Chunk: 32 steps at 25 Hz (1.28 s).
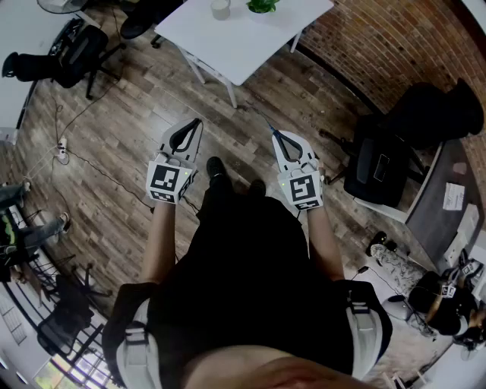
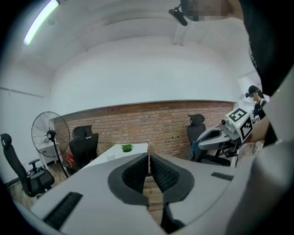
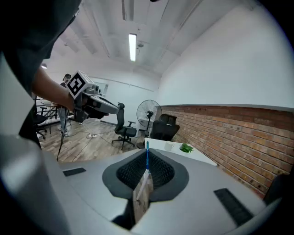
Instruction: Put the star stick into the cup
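Right claw [image 3: 147, 158] is clamped on the star stick [image 3: 147, 149]; thin blue shaft stands upright between the pads, tip poking just above them. Left claw [image 2: 149, 160] is closed to a thin slit, nothing in it. Both claws are held out in front of the person over the wooden floor [image 1: 114, 144], side by side and apart. Cup [image 1: 220, 8] sits on the white tabletop [image 1: 243, 42] ahead, near a small green plant [image 1: 262, 5], well apart from the stick.
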Available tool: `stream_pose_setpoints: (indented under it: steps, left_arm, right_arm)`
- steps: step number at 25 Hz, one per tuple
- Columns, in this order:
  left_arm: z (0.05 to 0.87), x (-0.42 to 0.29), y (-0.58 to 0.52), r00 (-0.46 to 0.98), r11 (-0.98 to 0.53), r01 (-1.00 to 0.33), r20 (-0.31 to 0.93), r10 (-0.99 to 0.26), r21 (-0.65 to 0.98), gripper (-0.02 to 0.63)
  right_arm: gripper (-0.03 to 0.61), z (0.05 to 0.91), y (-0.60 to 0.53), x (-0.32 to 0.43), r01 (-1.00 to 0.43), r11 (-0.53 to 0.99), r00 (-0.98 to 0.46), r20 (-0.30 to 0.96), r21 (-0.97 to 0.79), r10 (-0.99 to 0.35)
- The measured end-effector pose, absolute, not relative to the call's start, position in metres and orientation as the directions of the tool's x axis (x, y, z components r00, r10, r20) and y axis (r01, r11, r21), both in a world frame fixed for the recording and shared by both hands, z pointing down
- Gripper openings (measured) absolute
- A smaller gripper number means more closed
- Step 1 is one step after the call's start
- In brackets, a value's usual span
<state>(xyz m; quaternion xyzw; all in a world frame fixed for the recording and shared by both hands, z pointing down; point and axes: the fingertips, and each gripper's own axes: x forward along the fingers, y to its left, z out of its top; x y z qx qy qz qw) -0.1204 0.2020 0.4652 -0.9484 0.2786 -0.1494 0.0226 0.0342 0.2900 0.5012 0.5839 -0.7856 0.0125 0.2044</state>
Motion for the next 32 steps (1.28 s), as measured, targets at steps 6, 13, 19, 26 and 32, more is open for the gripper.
stream_pose_setpoints:
  steps: [6,13,19,26,32]
  left_arm:
    - [0.462,-0.086,0.25,0.812,-0.861,-0.483,0.288,-0.508,-0.159,0.031]
    - [0.461,-0.074,0.269,0.809,-0.861,-0.481,0.296,-0.508,-0.164,0.031]
    - [0.467,-0.073,0.256,0.81,-0.866,-0.477,0.306,-0.5,-0.15,0.031]
    - [0.468,-0.08,0.22,0.823,-0.875,-0.467,0.299,-0.483,-0.127,0.031]
    - [0.465,-0.077,0.184,0.842,-0.889,-0.442,0.288,-0.457,-0.119,0.031]
  right_arm:
    - [0.009,0.493,0.326,0.068,-0.932,0.299,-0.229,0.306,0.204,-0.924]
    - [0.009,0.494,0.343,0.086,-0.936,0.291,-0.224,0.301,0.198,-0.927]
    - [0.009,0.495,0.331,0.092,-0.943,0.268,-0.199,0.311,0.196,-0.929]
    - [0.009,0.495,0.303,0.082,-0.946,0.259,-0.186,0.327,0.196,-0.927]
    - [0.009,0.492,0.269,0.077,-0.948,0.246,-0.17,0.334,0.201,-0.927]
